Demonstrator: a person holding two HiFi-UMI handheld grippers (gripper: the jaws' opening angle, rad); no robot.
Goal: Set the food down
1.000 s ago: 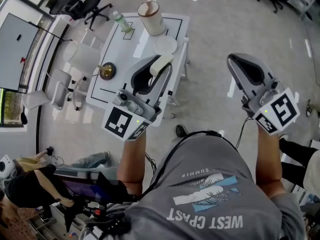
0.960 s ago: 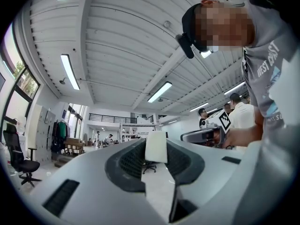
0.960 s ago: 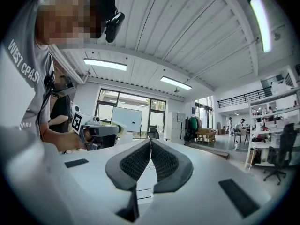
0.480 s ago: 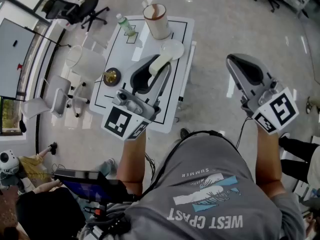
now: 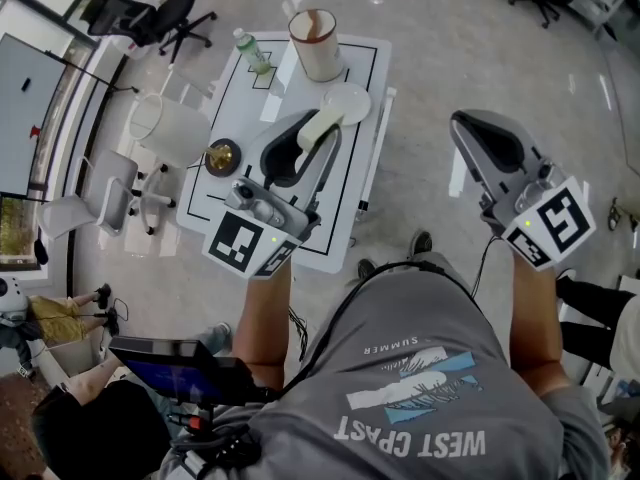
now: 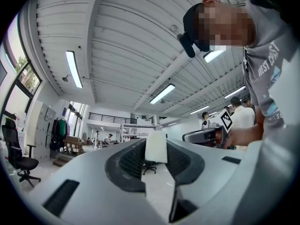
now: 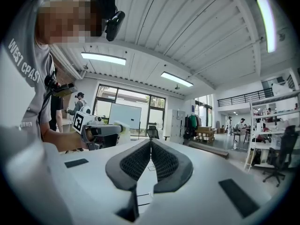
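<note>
Head view
Print on shirt: "WEST COAST" and, smaller, "SUMMER" are read upside down on the grey T-shirt [image 5: 420,388], around a blue and white graphic.
Markers: a black-and-white square pattern is carried on the cube of each gripper; no words are seen on them.
Left gripper [image 5: 318,140]: its fingers are clamped on the food [image 5: 325,123], a pale cream block.
Food position: the block is gripped at the finger ends and juts past them, and it is seen over the near rim of the white plate [image 5: 352,96]. Contact with the plate cannot be judged.
Table [image 5: 225,193]: white with black outlines. It also bears a cup [image 5: 315,43] with a brown inside, a green bottle [image 5: 251,50] and a small brass-coloured dish [image 5: 222,155].
Right gripper [image 5: 470,123]: it is held off the table's right side, over the floor, well apart from the food.

Left gripper view
Fingers: the two black ribbed pads [image 6: 131,161] are kept apart by the food [image 6: 156,147], which is pressed between their tips and stands upright.
Writing: part of the shirt print is seen, beginning "WEST".

Right gripper view
Fingers: the pads [image 7: 136,161] are brought together at the tips, and nothing is held between them.
Writing: "WEST" is read on the shirt at the left edge.
Food: it is seen as a pale blur at the front of the left gripper [image 7: 101,132].
</note>
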